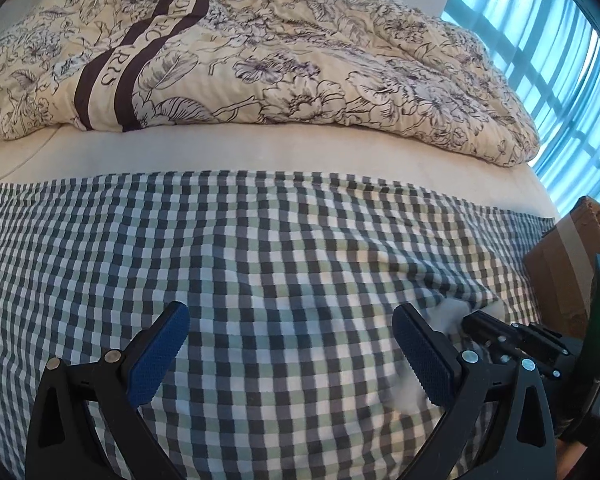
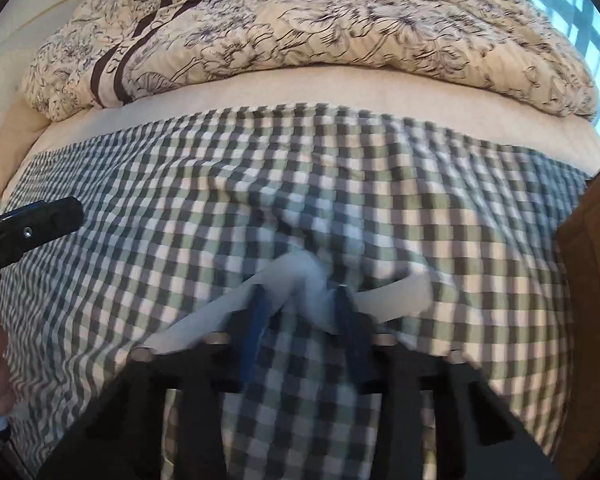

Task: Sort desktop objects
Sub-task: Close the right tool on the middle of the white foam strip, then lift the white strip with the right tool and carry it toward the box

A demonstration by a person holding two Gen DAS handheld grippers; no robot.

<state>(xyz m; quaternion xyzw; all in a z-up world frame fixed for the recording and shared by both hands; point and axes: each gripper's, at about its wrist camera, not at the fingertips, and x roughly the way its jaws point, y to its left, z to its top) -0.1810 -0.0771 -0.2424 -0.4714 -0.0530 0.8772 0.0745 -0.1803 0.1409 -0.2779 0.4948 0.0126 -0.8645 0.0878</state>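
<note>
Gripping a blurred white cloth at 12 o'clock, the right hand-held gripper is mid-pickup; left hand-held gripper gapes empty; next, carry it to its pile

Bed: cream sheet shows as a bare band between the two covers. Checked cloth in green, grey and white squares is spread flat directly under and ahead of the tool, wrinkled toward its right side. Floral quilt, cream with dark line-drawn flowers, is bunched up well ahead of the tool across the far side of the bed; two dark brown stripes with lettering between them run down its left part. Cardboard box sits off the bed's right edge, right of the tool. Blue curtain hangs far right, light coming through in bands.
</note>
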